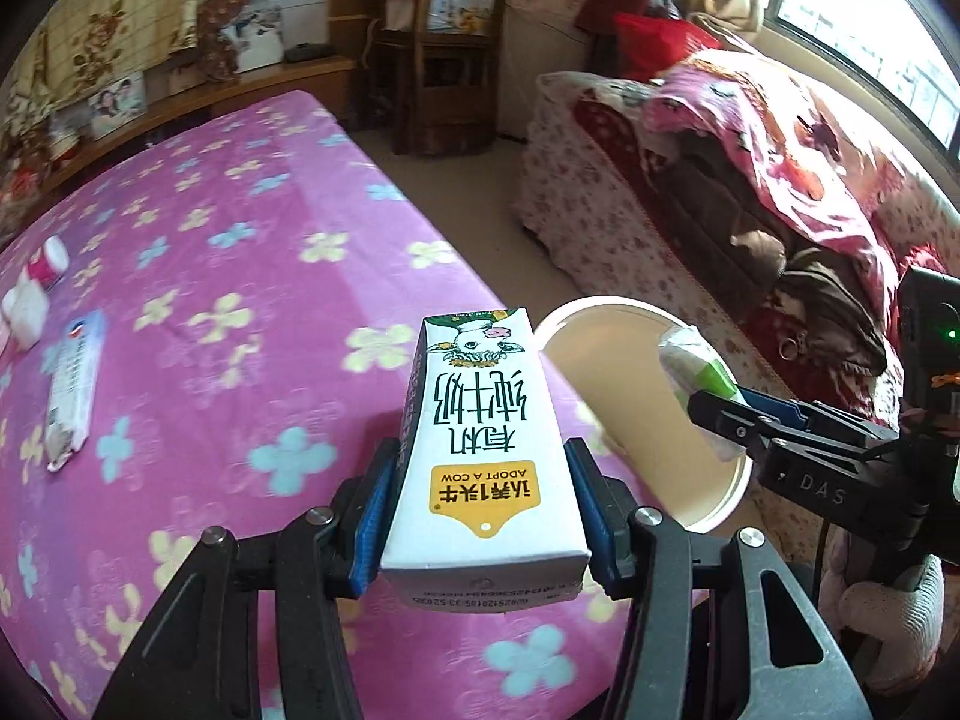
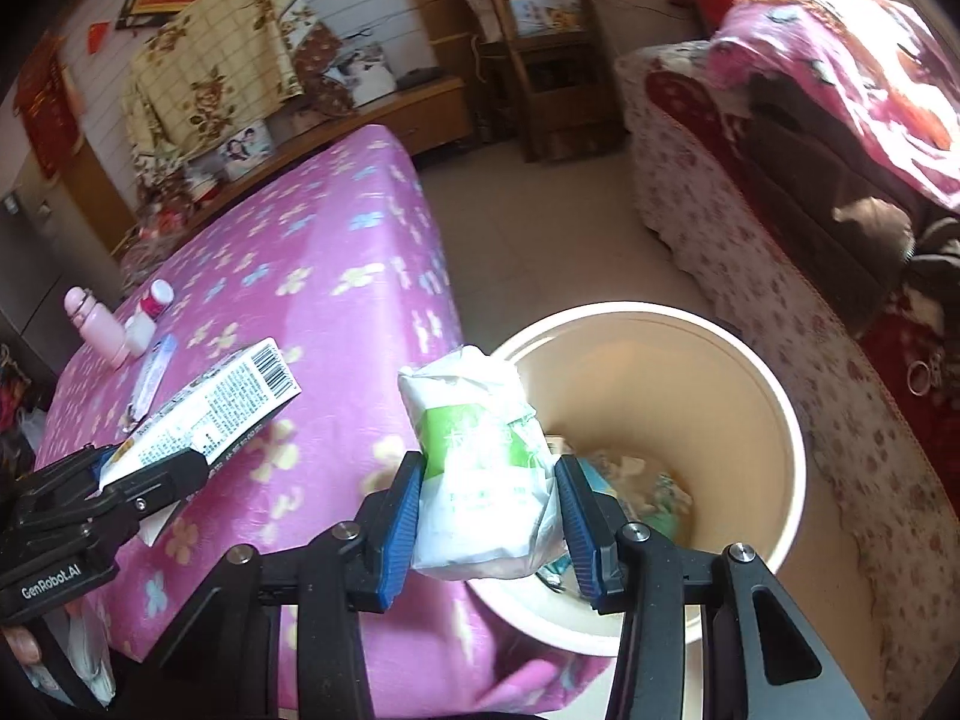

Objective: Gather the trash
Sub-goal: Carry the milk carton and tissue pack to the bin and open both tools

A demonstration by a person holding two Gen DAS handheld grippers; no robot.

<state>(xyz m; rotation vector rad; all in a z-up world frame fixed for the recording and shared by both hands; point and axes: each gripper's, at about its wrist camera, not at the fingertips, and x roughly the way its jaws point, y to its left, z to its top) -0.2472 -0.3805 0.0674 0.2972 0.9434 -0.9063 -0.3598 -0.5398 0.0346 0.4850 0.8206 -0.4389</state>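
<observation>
My left gripper (image 1: 480, 504) is shut on a white milk carton (image 1: 480, 450) with a cow picture and a yellow label, held above the pink flowered bed near its edge. The carton also shows in the right wrist view (image 2: 210, 408). My right gripper (image 2: 489, 510) is shut on a crumpled white and green tissue pack (image 2: 480, 468), held over the near rim of a cream trash bin (image 2: 750, 384). The bin (image 1: 600, 348) stands on the floor beside the bed and holds some scraps at its bottom. The tissue pack (image 1: 696, 372) shows in the left wrist view too.
The pink flowered bed (image 1: 210, 252) carries a flat wrapper (image 1: 72, 390), a small red and white bottle (image 2: 156, 300) and a pink bottle (image 2: 96, 324). A sofa with blankets (image 1: 750, 192) stands right of the bin. A wooden shelf (image 1: 450, 48) stands at the back.
</observation>
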